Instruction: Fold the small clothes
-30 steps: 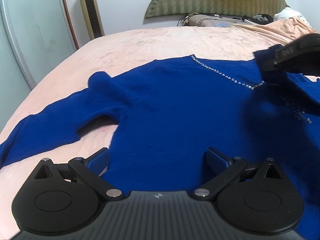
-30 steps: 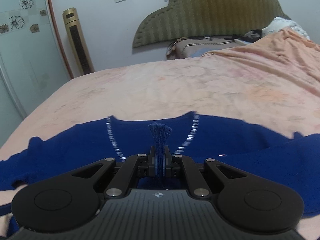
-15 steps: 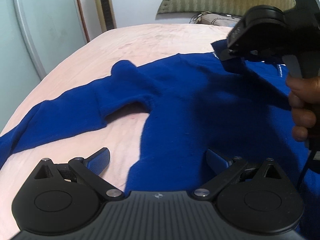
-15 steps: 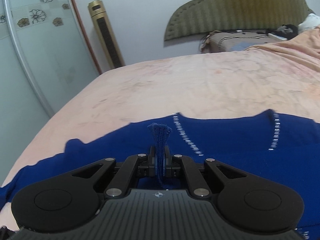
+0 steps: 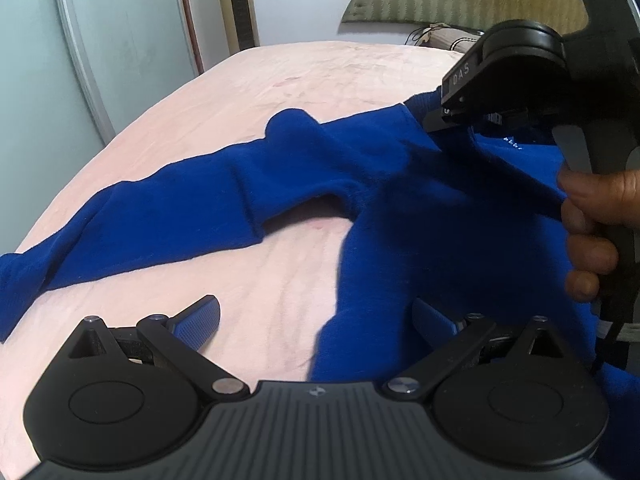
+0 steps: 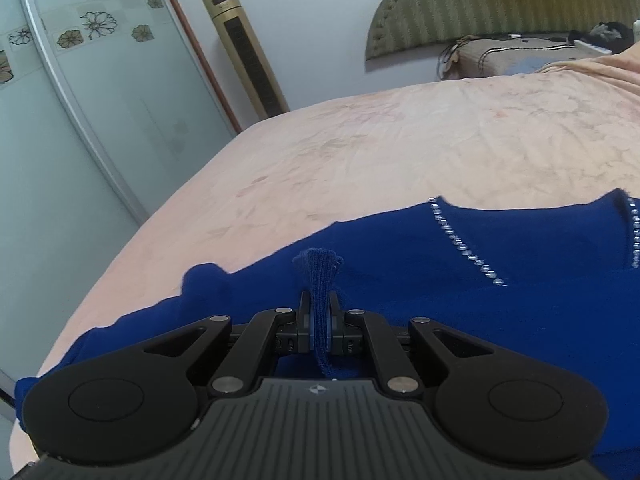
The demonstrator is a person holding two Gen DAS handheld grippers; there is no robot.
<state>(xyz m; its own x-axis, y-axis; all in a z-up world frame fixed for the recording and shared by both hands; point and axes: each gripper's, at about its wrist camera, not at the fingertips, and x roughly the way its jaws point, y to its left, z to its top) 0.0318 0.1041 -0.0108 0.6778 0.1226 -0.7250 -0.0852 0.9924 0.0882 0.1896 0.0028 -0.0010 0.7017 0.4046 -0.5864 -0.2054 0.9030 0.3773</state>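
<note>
A blue long-sleeved sweater (image 5: 420,208) with a rhinestone neckline (image 6: 464,248) lies spread on the pink bed (image 5: 320,80). Its left sleeve (image 5: 160,208) stretches out to the left. My right gripper (image 6: 319,312) is shut on a ribbed blue edge of the sweater (image 6: 318,276) and holds that part folded over the body; it also shows in the left wrist view (image 5: 500,80), held by a hand. My left gripper (image 5: 316,316) is open and empty, low over the bed at the sweater's side edge.
A glass sliding door (image 6: 80,140) and a gold tower fan (image 6: 248,56) stand past the bed's left edge. A green padded headboard (image 6: 500,4) and a pillow with clutter (image 6: 520,52) are at the far end.
My right gripper has carried the pinched sweater edge to the left across the body, towards the left sleeve. My left gripper has stayed open and shifted left, off the sweater's body.
</note>
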